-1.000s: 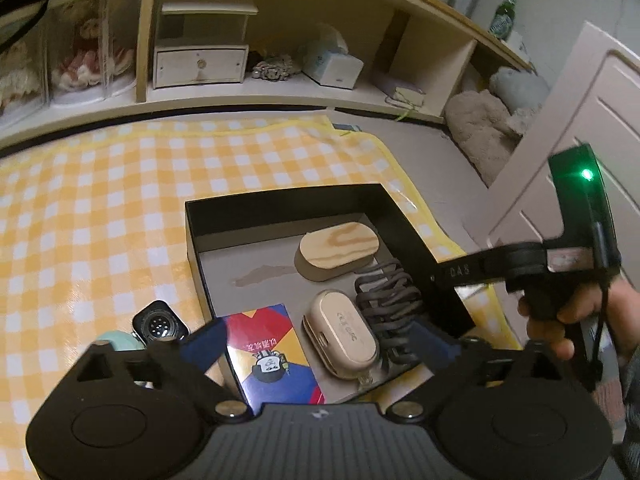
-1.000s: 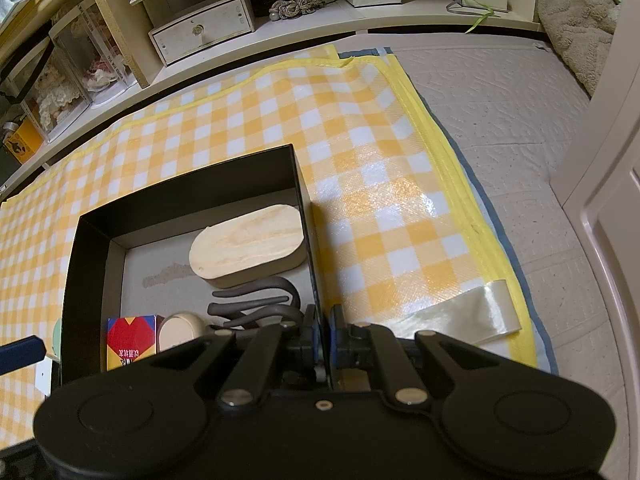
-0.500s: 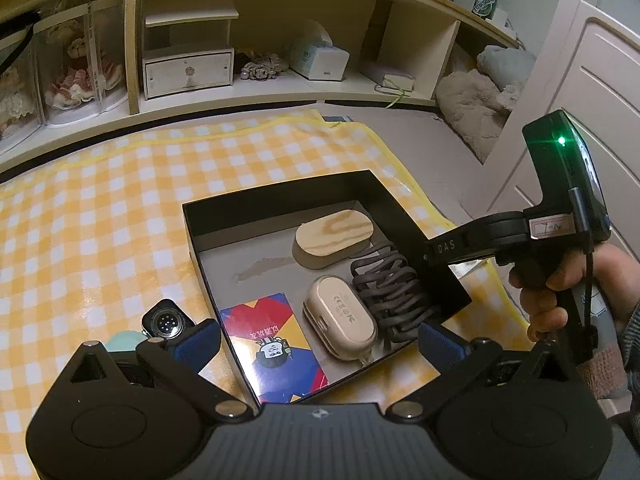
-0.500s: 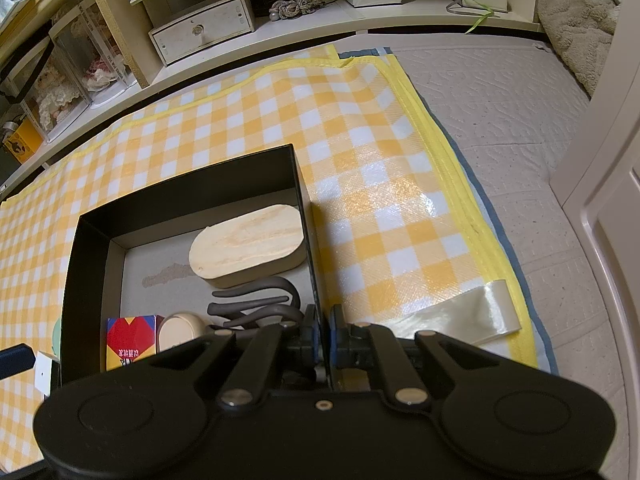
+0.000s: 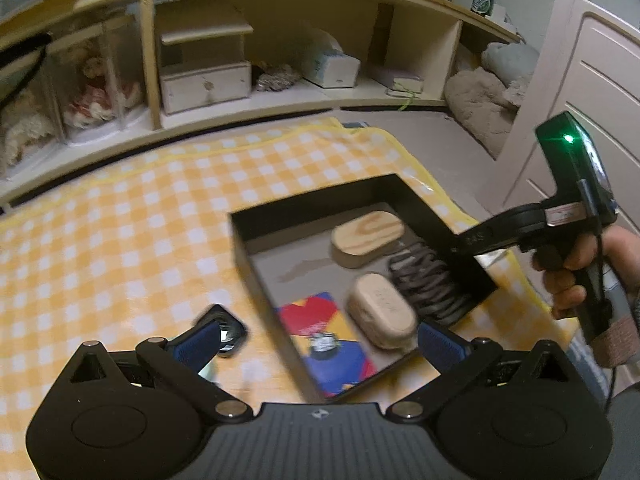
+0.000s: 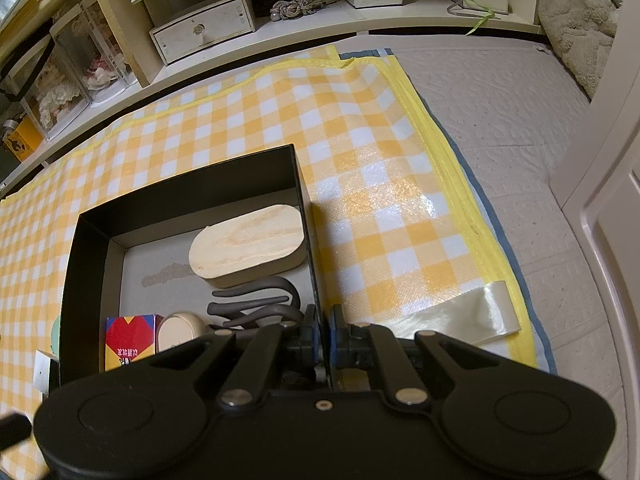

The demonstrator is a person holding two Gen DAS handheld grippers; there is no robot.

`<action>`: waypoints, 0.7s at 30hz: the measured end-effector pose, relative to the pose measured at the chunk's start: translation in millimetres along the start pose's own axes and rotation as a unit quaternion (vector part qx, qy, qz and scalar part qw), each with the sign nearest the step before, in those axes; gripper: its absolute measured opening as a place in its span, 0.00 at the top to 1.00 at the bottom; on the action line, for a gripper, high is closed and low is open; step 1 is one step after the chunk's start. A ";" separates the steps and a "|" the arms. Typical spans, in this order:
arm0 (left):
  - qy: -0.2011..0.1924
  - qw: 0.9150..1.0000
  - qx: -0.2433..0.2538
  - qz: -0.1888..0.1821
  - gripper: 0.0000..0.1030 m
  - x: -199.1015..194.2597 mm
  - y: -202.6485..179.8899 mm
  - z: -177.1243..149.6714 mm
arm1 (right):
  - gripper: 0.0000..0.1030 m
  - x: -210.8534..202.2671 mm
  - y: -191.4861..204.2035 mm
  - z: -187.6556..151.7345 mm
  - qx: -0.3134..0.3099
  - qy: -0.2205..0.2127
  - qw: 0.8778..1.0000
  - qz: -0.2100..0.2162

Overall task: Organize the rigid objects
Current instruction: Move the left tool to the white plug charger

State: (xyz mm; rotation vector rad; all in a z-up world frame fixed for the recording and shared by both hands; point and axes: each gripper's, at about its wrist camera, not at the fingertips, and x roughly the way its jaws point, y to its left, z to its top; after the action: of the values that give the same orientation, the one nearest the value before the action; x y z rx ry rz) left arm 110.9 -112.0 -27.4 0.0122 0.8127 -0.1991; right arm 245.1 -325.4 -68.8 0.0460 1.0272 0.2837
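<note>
While the left-wrist view was blurred, the main positions could be read: the black box (image 5: 416, 204) sat on the yellow checked mat (image 5: 120, 240), toward the mat's right edge, with its far right corner close to the yellow border. Inside the box, a wooden oval case (image 6: 246, 236) lay against the far right wall; a dark grey coiled cord (image 5: 430, 284) lay along the right wall nearer the camera, just beside the case. A beige oval case (image 5: 382, 316) lay beside the cord toward the box's middle, and a red, yellow and blue card box (image 5: 328, 344) lay at the near left corner of the box floor, next to the beige case. The right gripper (image 6: 325, 336) was pinched shut on the box's right wall, one finger inside and one outside, near the near right corner; the person's right hand (image 5: 576, 268) held its handle beyond the mat's right edge. The left gripper (image 5: 316, 340) stood wide open above the near left wall of the box, gripping nothing, with one blue pad (image 5: 198, 340) over the mat outside the box. A black smartwatch (image 5: 228, 330) lay on the mat just outside the box's left wall, partly covered by that pad; its detail was too blurred to read. A strip of clear tape (image 6: 460, 316) lay at the mat's near right corner.
</note>
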 end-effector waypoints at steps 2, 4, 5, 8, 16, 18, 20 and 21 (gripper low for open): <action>0.000 1.000 0.005 0.011 0.00 -3.9 9.1 -0.3 | 0.94 0.0 0.1 0.0 0.000 0.000 1.000 0.000; 0.000 1.000 0.008 0.021 0.00 -7.4 17.2 -0.2 | 0.94 0.1 0.2 0.1 -0.001 0.000 1.000 0.000; 0.001 1.000 0.010 0.024 0.00 -8.8 21.2 0.4 | 0.95 0.0 0.3 0.2 -0.001 0.000 1.000 -0.001; 0.007 0.999 0.024 0.025 0.00 -11.7 32.6 0.2 | 0.95 0.1 0.4 0.1 -0.001 0.000 1.000 -0.001; 0.042 0.997 0.057 -0.009 0.09 -12.1 56.2 -17.2 | 0.95 2.0 1.0 0.5 -0.004 0.003 1.000 -0.004; 0.060 0.997 0.043 -0.015 0.20 -8.2 63.5 -23.8 | 0.95 2.5 1.3 0.6 -0.004 0.004 1.000 -0.005; 0.076 0.997 0.023 -0.018 0.28 -4.1 71.8 -29.7 | 0.95 2.7 0.9 0.3 -0.002 0.004 1.000 -0.004; 0.082 0.996 0.015 -0.017 0.30 -2.7 75.4 -32.2 | 0.95 2.8 1.2 0.2 -0.002 0.004 1.000 -0.005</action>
State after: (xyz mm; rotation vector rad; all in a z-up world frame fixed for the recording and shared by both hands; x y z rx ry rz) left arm 99.5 -34.8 -52.6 0.0433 0.9732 -0.2438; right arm 246.4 -323.5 -70.8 0.0356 1.0336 0.2778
